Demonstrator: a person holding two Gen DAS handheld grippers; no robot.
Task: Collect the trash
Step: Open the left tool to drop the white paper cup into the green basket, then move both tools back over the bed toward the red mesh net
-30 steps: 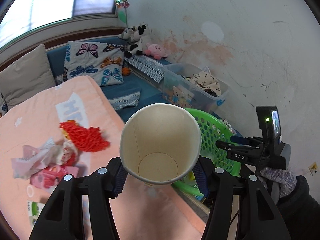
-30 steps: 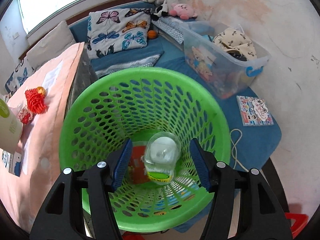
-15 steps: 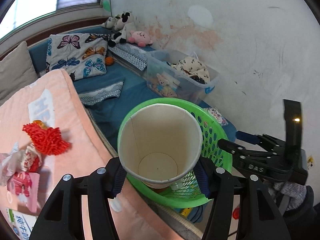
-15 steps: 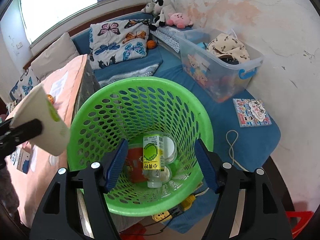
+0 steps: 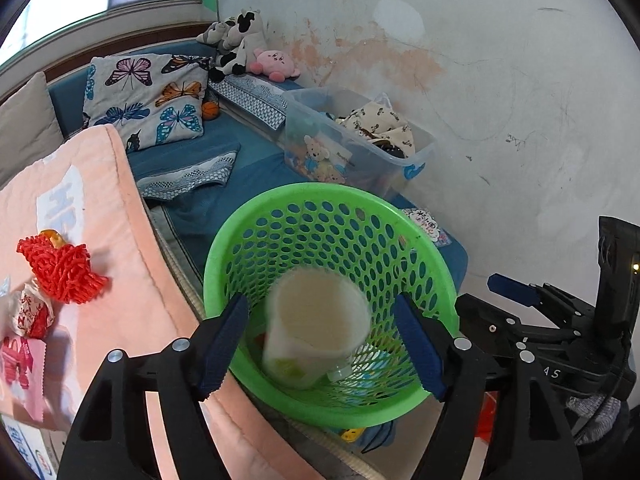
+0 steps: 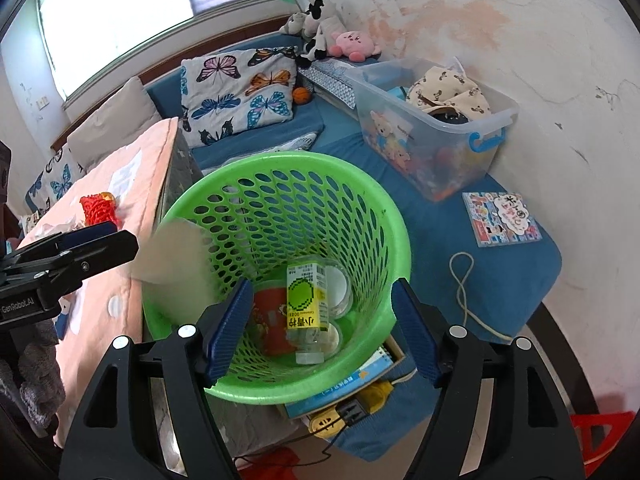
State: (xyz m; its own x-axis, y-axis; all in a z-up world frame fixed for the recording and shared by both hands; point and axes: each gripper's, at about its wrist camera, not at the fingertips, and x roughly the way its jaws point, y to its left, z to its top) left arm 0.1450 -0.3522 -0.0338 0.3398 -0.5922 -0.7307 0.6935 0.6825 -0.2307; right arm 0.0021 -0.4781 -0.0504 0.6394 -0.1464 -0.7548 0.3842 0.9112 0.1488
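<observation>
Bright daylight from the window [image 6: 120,28], blown out white; fisheye bending at dark corners; the paper cup [image 5: 316,320] motion-blurred.

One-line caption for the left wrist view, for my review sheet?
Left gripper, jaws just opened, releases a blurred paper cup into the green basket beside the pink-covered table.

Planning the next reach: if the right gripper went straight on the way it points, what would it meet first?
Likely the clear bottle lying in the bottom of the green basket. The open right gripper points down into the basket with nothing nearer between; depth is uncertain.
</observation>
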